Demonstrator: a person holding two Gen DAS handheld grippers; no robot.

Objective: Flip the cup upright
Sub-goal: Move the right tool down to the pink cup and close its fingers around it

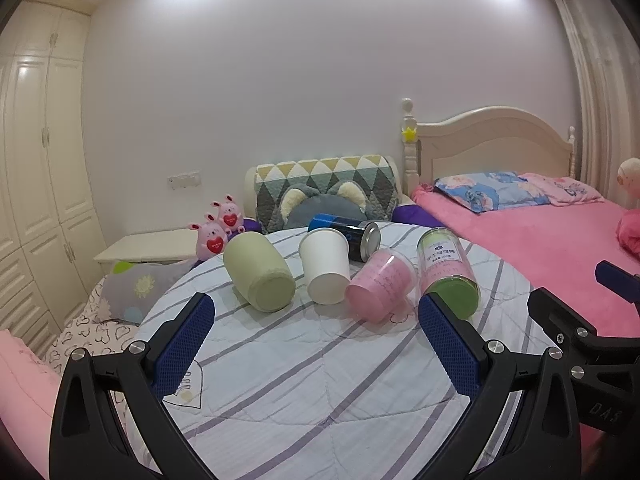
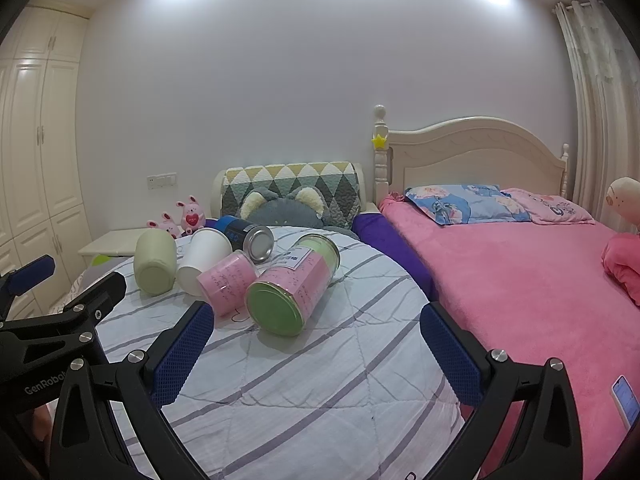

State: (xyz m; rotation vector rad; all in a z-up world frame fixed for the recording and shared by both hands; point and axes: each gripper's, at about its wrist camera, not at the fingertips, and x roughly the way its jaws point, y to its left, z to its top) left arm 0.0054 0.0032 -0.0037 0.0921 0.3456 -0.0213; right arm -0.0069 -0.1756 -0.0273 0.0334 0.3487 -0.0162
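Note:
Several containers lie on their sides on a striped quilt (image 1: 320,380). From left to right there is a pale green cup (image 1: 258,270), a white paper cup (image 1: 324,266), a clear cup with pink lining (image 1: 380,286) and a green-bottomed jar (image 1: 448,272). A blue-black can (image 1: 348,236) lies behind them. In the right wrist view they are the green cup (image 2: 154,266), white cup (image 2: 204,260), pink cup (image 2: 228,282), jar (image 2: 294,288) and can (image 2: 248,236). My left gripper (image 1: 316,320) is open and empty, short of the cups. My right gripper (image 2: 318,328) is open and empty, near the jar.
A bed with a pink blanket (image 2: 520,272) and a cream headboard (image 2: 472,152) lies to the right. A patterned cushion (image 1: 326,192) and pink plush toys (image 1: 218,232) sit behind the quilt. White wardrobes (image 1: 36,160) stand on the left. A phone (image 2: 626,400) lies on the pink blanket.

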